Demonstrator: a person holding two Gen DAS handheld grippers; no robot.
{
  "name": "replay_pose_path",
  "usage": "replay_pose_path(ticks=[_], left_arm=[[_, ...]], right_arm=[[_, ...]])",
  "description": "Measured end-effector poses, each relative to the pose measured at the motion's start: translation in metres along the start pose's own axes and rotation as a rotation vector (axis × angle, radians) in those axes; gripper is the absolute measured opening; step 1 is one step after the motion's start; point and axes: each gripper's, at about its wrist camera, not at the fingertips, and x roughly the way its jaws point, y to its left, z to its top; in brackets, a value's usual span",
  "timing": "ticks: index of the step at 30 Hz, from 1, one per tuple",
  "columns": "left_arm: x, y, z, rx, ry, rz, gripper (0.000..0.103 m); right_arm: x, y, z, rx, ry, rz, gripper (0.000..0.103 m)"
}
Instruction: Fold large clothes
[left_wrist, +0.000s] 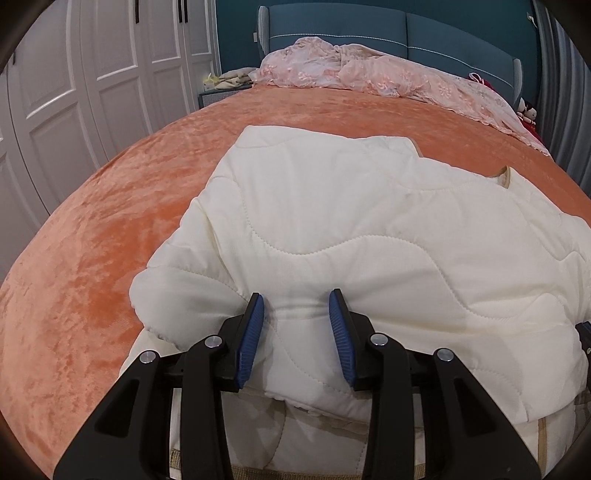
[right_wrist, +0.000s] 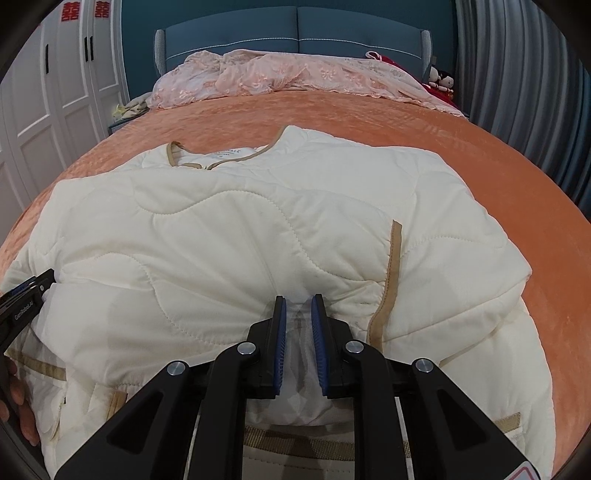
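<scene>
A cream quilted jacket (left_wrist: 369, 229) with tan trim lies on an orange bedspread (left_wrist: 110, 221), partly folded. It also shows in the right wrist view (right_wrist: 258, 221), with its collar (right_wrist: 221, 158) toward the headboard. My left gripper (left_wrist: 297, 301) has its blue pads clamped on a thick fold of the jacket's near edge. My right gripper (right_wrist: 298, 301) is shut on a bunched fold of the jacket, next to a tan-edged strip (right_wrist: 391, 273). The left gripper's body shows at the left edge of the right wrist view (right_wrist: 22, 306).
A pink lace blanket (right_wrist: 277, 77) is heaped along the blue headboard (right_wrist: 295, 33). White wardrobe doors (left_wrist: 74, 81) stand to the left. Grey curtains (right_wrist: 517, 92) hang to the right. Small dolls (right_wrist: 441, 79) sit by the far right corner. Orange bedspread (right_wrist: 517, 206) surrounds the jacket.
</scene>
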Motion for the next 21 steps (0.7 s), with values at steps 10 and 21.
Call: replay_pose_path(ticks=[10,21], left_arm=[[0.0007,-0.0002,-0.0011,-0.001,-0.012,0.004,0.035],[-0.0041,0.0087,0.0077,-0.005,0.034,-0.018,0.04]], right_arm=[[0.0019,0.0026,-0.0021,-0.002,-0.011,-0.012,0.016],[-0.0029,-0.0046,0.004,0.03,0.024,0.029,0.016]])
